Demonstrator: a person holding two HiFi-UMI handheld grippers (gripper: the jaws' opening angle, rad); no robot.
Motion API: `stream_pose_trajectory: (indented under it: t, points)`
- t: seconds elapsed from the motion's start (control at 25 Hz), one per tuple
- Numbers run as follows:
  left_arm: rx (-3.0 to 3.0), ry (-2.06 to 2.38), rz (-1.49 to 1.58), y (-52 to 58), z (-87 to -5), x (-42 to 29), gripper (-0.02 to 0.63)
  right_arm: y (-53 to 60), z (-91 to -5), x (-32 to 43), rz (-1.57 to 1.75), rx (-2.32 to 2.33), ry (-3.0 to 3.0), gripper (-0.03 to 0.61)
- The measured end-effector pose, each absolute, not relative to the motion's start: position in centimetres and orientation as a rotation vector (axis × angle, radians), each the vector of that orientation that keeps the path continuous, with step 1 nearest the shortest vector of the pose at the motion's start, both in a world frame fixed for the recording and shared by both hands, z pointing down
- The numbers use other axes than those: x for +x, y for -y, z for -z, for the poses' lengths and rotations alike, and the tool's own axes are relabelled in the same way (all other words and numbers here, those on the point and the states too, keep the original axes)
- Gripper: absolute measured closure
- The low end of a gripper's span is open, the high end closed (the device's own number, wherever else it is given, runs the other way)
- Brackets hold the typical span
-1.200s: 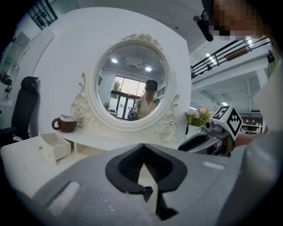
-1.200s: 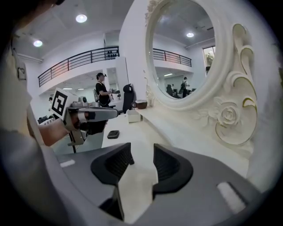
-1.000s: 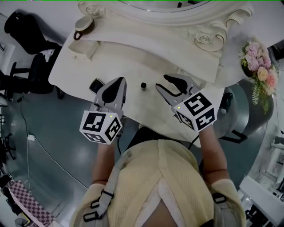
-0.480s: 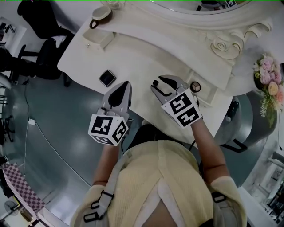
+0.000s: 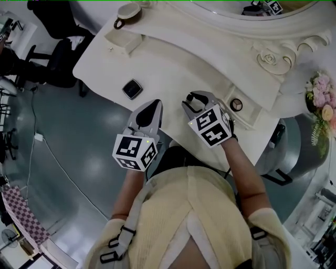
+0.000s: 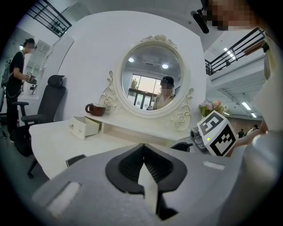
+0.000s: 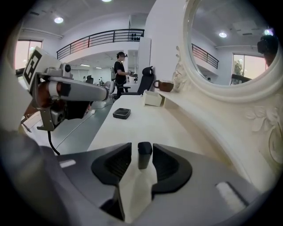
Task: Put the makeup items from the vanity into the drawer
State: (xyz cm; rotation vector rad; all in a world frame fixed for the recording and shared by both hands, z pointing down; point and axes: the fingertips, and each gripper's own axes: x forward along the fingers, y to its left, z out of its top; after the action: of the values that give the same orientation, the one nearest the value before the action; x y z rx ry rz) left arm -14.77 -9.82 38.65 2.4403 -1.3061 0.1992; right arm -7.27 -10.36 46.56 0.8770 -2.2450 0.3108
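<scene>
On the right gripper (image 7: 141, 146) the fingers stood partly apart around a small black makeup tube (image 7: 144, 157). It stood upright on the desk (image 7: 146, 119), a gap on each side, neither pad pressing it. The left gripper (image 6: 143, 146) had its fingers closed together, holding nothing.

The white counter (image 5: 173, 68) carries a small drawer box (image 5: 123, 40). A black square compact (image 5: 132, 89) lies near it, and a black tube (image 7: 144, 154) stands farther from it.

vanity (image 5: 178, 68) | black compact (image 5: 132, 89) near its left edge | cup (image 5: 127, 10) near small drawer (image 5: 123, 40) (far corner)
</scene>
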Motion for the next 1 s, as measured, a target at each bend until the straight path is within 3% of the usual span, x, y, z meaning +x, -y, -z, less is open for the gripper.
stream_pose_trajectory:
  t: [0.2,1.0]
  points:
    - [2.431,1.3,-0.214,9.8,-39.1,-14.8,0.612,10.6,-46.7,-7.1,-0.283,0.895,2.227,0.466]
    - [2.596,1.02,-0.225,10.5,-37.2,-8.1,0.612,9.3,-37.4,-3.1,-0.218,1.09,2.36,0.472]
